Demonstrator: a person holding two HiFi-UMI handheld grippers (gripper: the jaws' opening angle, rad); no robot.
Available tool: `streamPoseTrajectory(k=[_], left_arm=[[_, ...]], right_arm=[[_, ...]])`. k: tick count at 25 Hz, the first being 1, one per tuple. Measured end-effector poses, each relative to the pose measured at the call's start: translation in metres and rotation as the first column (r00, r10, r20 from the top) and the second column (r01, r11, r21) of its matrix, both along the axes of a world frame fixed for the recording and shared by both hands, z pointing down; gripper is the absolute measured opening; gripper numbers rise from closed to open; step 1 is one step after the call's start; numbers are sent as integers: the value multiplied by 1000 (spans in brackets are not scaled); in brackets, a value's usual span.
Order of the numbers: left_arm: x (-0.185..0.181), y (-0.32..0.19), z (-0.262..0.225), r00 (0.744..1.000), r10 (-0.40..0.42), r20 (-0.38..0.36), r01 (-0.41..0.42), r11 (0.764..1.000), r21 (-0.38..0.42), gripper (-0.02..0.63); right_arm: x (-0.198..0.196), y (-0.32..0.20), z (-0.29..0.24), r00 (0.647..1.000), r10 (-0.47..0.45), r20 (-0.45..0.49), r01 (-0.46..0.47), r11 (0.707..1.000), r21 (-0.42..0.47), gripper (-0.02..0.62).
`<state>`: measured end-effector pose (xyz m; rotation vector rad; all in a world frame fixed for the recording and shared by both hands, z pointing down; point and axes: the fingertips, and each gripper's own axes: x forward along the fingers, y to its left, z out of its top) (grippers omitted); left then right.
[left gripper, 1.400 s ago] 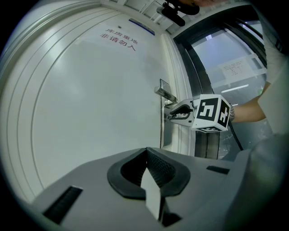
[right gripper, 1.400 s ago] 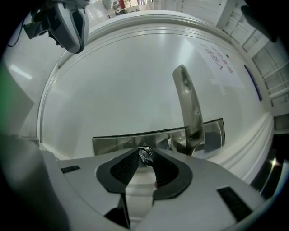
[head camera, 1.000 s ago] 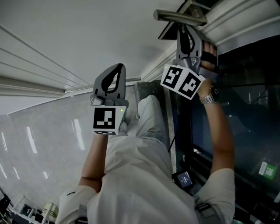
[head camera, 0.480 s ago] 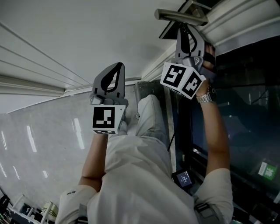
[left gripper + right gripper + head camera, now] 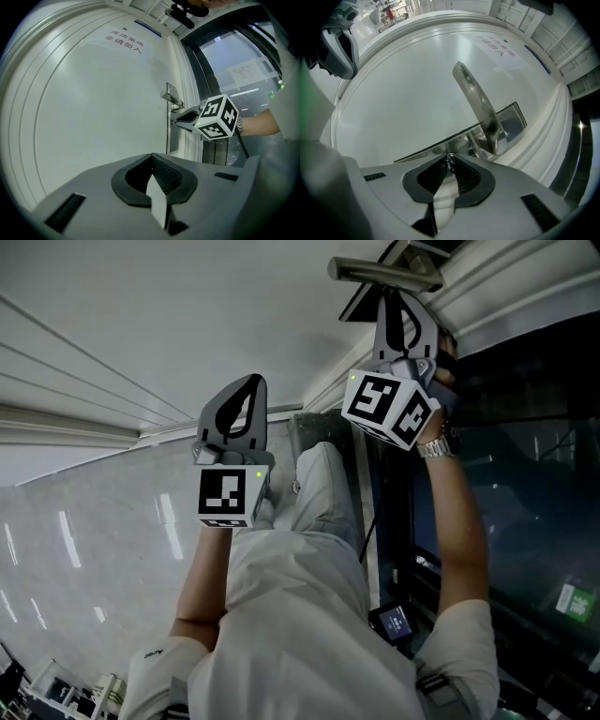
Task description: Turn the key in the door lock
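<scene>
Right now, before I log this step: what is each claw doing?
Left claw: closed, empty.
Right claw: jaws have just been closing, pinched on the key.

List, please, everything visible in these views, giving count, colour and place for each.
door: one, white, facing the person
door handle: one, silver, on the door's right edge
lock plate: one, metallic, behind the handle
key: one, metallic, below the handle
sign: one, red characters, high on the door
glass panel: one, dark, right of the door
wristwatch: one, silver, right wrist
left tool: one, grey, shut, empty, back from the door
right tool: one, grey, jaws have just been closing, gripping the key
</scene>
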<state>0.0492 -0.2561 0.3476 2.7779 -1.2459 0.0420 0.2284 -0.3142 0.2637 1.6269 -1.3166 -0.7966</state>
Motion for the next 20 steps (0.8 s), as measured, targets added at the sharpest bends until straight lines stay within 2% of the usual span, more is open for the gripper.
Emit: streamPoseTrajectory(k=[5,7,10,14,17,18,20], left_arm=[[0,0,0,1000,1,0,-1,1000,1,8],[-1,0,0,1000,1,0,-1,1000,1,8],[-2,0,1,1000,2,4,-2,1000,1,8],[-5,0,2,1000,-4,11,4,1000,-5,8],[-6,1,2,1000,-7,20,8,1000,-5,8],[-6,2,2,1000,-7,20,7,1000,-3,8],[-6,2,1,1000,-5,17,5,1000,1,8]], right_arm=[[1,-1,-1,1000,-3,26,3,1000,-1,38],[1,-1,-2,995,-13,101,12,1000,6,10],[4,0,-4,959,-22,282,16,1000,22,8],[3,-1,-7,930,-25,367,10,999,45,8],[4,0,-9,881,-31,472,6,998,55,8],[5,0,-9,854,-34,520,5,998,57,8],[7,0,-10,777,-41,628,4,998,60,8]])
